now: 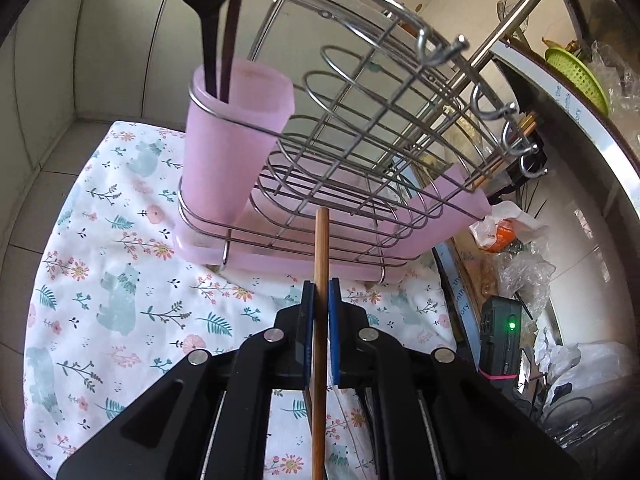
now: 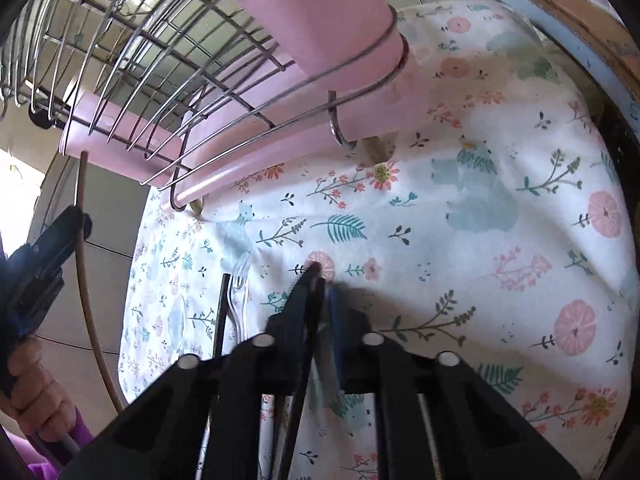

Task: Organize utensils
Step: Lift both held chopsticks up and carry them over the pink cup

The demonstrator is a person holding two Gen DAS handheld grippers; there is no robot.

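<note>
My left gripper is shut on a wooden chopstick, held upright just in front of the wire dish rack. A pink cup at the rack's left end holds dark utensils. My right gripper is shut on a black serrated plastic knife, low over the floral cloth. A clear plastic fork and a black stick lie on the cloth to its left. The left gripper with its chopstick shows at the far left of the right wrist view.
The rack stands on a pink drip tray with hooks along its right side. Tiled walls close the left and back. Plastic bags, a black device and a green basket crowd the right.
</note>
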